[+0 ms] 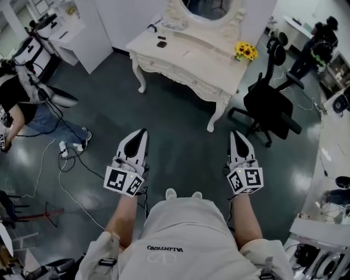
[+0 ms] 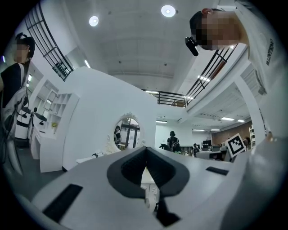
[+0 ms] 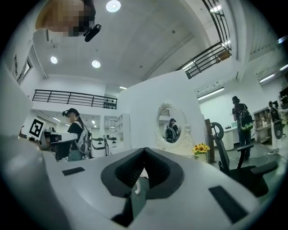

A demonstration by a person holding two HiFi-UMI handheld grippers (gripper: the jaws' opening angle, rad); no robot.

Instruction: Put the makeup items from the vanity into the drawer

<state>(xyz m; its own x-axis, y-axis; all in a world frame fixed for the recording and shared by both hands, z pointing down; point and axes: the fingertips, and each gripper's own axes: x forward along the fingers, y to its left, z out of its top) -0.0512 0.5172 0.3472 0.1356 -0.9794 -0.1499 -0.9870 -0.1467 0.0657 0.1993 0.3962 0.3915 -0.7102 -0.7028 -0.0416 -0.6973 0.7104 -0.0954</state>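
Note:
The white vanity (image 1: 191,59) stands across the dark floor, well ahead of both grippers, with an oval mirror (image 1: 210,6) at its back. Small dark makeup items (image 1: 162,44) lie on the left part of its top, too small to tell apart. Its front drawers (image 1: 186,76) are closed. My left gripper (image 1: 143,132) and right gripper (image 1: 234,133) are held out low in front of me, side by side and pointing toward the vanity. Both are shut with nothing between the jaws. The vanity's mirror (image 2: 127,132) shows beyond the left gripper (image 2: 145,148), and the same mirror (image 3: 172,128) beyond the right gripper (image 3: 144,149).
Yellow flowers (image 1: 246,51) sit on the vanity's right end. A black office chair (image 1: 270,106) stands just right of the vanity. A person (image 1: 16,106) and loose cables (image 1: 68,158) are at the left. A white cabinet (image 1: 82,30) stands at the back left, and another person (image 1: 320,46) at the far right.

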